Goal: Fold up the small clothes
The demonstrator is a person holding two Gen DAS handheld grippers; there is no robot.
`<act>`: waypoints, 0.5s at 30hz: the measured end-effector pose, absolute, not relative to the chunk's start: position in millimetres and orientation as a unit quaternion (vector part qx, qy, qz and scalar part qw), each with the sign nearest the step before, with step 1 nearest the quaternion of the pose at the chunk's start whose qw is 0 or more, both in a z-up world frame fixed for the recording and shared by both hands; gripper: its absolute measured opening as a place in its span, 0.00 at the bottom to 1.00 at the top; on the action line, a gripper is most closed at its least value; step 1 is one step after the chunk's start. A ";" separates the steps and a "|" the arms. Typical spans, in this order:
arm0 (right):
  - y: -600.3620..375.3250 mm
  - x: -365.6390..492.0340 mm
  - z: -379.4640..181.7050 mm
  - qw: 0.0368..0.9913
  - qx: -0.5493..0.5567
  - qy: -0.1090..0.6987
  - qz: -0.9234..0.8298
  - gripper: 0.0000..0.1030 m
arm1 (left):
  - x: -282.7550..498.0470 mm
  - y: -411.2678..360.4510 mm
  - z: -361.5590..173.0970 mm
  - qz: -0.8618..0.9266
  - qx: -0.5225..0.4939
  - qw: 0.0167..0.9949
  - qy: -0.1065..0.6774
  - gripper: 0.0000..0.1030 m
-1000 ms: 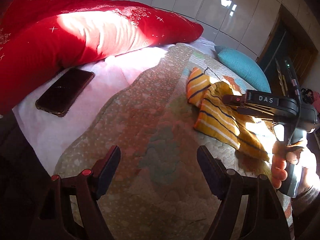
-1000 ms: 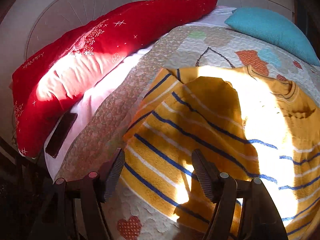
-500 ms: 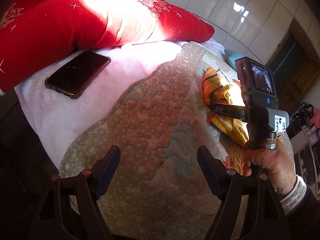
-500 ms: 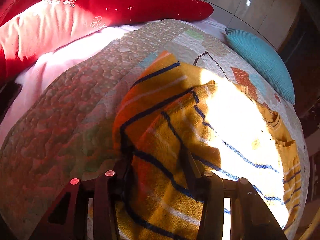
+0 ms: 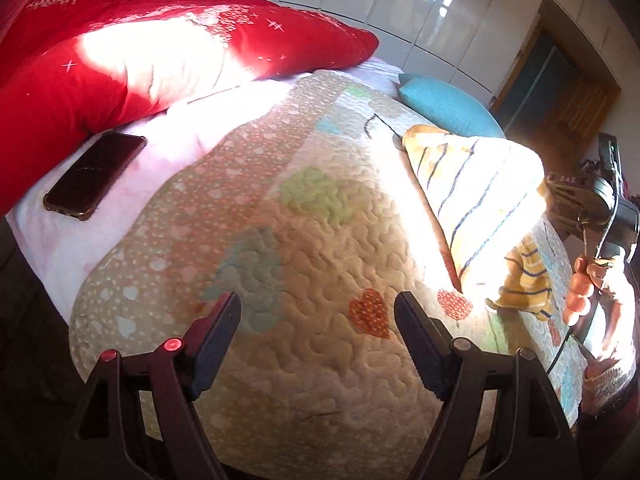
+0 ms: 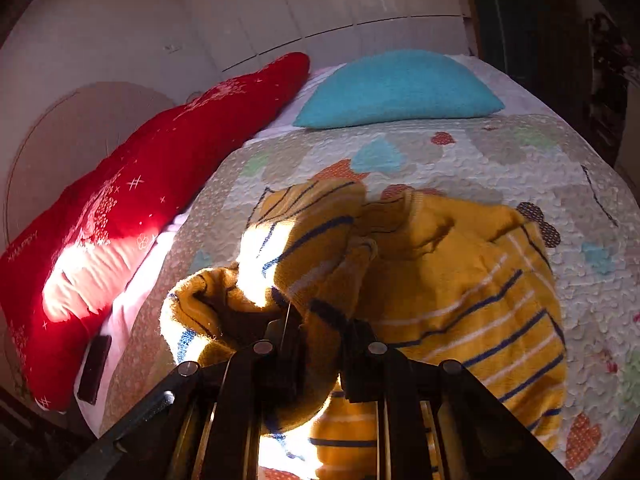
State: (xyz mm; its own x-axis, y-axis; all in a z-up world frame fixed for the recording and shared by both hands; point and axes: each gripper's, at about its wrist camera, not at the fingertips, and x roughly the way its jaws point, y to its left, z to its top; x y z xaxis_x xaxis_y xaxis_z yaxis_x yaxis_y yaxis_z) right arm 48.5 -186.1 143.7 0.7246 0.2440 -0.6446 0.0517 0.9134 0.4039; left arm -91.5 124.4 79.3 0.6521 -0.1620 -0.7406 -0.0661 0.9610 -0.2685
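The right gripper (image 6: 320, 328) is clamped on a fold of the yellow striped sweater (image 6: 460, 280), lifting it off the quilt (image 5: 320, 240), while the left gripper (image 5: 318, 320) hangs wide open, holding nothing.

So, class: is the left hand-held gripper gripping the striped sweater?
No: the left hand-held gripper is open over bare quilt, while the sweater lies off to its right.

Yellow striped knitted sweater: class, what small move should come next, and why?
Probably carry the lifted edge across the yellow striped knitted sweater toward its far side: the right hand-held gripper is shut on it, while the left hand-held gripper hangs open over the quilt.
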 end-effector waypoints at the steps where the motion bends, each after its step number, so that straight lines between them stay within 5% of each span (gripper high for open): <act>1: -210.0 41.0 135.8 0.903 0.218 0.368 0.038 0.15 | -90.6 116.2 78.9 -0.033 -0.131 0.898 0.419 0.76; 8: -315.5 2.5 52.7 0.855 0.321 0.408 -0.008 0.17 | -84.5 66.3 76.9 -0.074 -0.090 0.892 0.436 0.76; 12: -331.5 -10.2 53.8 0.850 0.347 0.396 0.031 0.30 | -85.0 54.6 79.3 -0.083 -0.071 0.893 0.437 0.76; 15: -343.9 -15.4 77.9 0.866 0.349 0.356 0.025 0.52 | -84.4 53.1 79.8 -0.080 -0.070 0.893 0.438 0.76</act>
State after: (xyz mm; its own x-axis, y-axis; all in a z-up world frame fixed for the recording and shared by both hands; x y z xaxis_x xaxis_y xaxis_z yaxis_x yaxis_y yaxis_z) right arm -15.4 -343.9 77.9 0.7454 0.2925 -0.5990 0.2048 0.7547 0.6233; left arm -84.4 53.1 79.8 0.6031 -0.2048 -0.7709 0.0821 0.9773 -0.1954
